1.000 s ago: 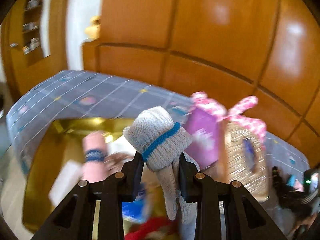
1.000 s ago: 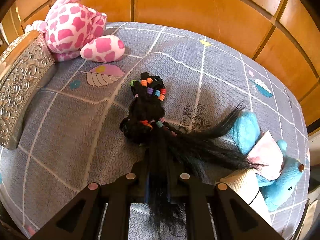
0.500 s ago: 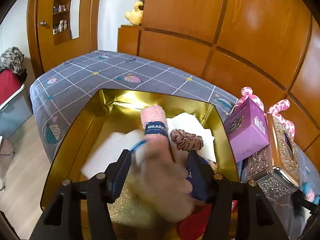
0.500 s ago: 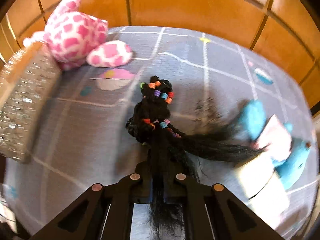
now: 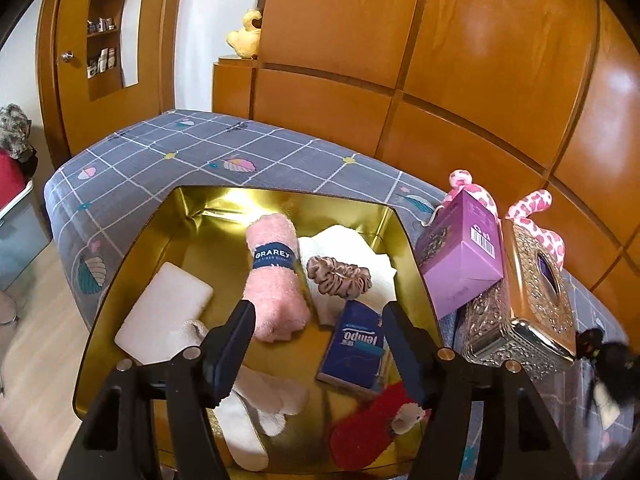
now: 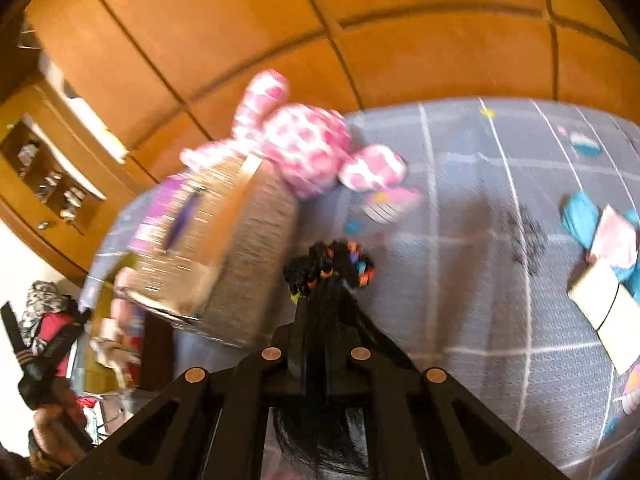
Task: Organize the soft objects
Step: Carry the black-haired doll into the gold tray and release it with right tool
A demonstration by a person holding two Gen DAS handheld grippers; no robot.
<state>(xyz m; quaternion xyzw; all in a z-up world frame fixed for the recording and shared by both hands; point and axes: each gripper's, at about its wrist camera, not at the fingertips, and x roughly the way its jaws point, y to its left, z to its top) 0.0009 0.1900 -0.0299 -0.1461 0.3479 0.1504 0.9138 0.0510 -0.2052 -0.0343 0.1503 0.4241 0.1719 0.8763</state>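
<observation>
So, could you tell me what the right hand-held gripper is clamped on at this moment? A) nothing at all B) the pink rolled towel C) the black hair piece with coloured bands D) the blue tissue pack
C: the right hand-held gripper is shut on the black hair piece, whose strands run between its closed jaws.

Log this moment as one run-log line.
left gripper: opening, empty, over gold tin | glove: in tin | right gripper: shut on hairpiece

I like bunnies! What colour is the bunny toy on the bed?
White with bright pink spots. The bunny toy shows best in the right wrist view, though it is blurred.
</observation>
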